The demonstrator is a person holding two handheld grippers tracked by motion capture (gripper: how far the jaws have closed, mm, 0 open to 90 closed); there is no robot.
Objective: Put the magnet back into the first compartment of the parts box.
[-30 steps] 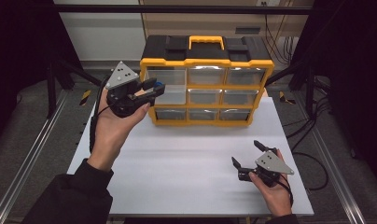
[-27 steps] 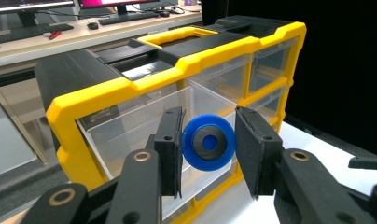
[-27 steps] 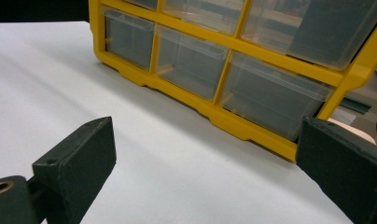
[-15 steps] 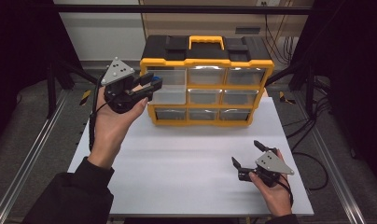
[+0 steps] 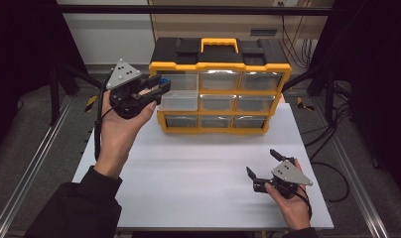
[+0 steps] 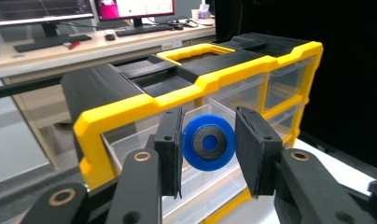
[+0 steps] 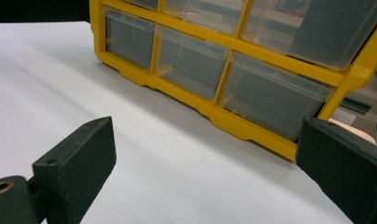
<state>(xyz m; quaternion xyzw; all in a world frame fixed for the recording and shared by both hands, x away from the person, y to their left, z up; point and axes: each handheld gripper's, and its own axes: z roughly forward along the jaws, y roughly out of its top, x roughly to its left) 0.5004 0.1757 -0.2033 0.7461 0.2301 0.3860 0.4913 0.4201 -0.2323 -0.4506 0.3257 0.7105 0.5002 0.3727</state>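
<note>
A yellow-and-black drawer organizer stands at the back of the white table. Its top-left clear drawer is pulled out. My left gripper is raised just left of that drawer, shut on a blue disc with a grey centre. In the left gripper view the disc hangs over the open drawer, in front of the organizer's yellow frame. My right gripper rests low on the table at the front right, wide open with nothing between its jaws. It faces the organizer's bottom row of drawers.
Metal rails run along both sides of the table. Cables lie on the floor to the right. A desk with monitors and keyboards stands behind the organizer. The other drawers look pushed in.
My left gripper has risen a little and moved toward the open top-left drawer with the blue disc. The right gripper has stayed put.
</note>
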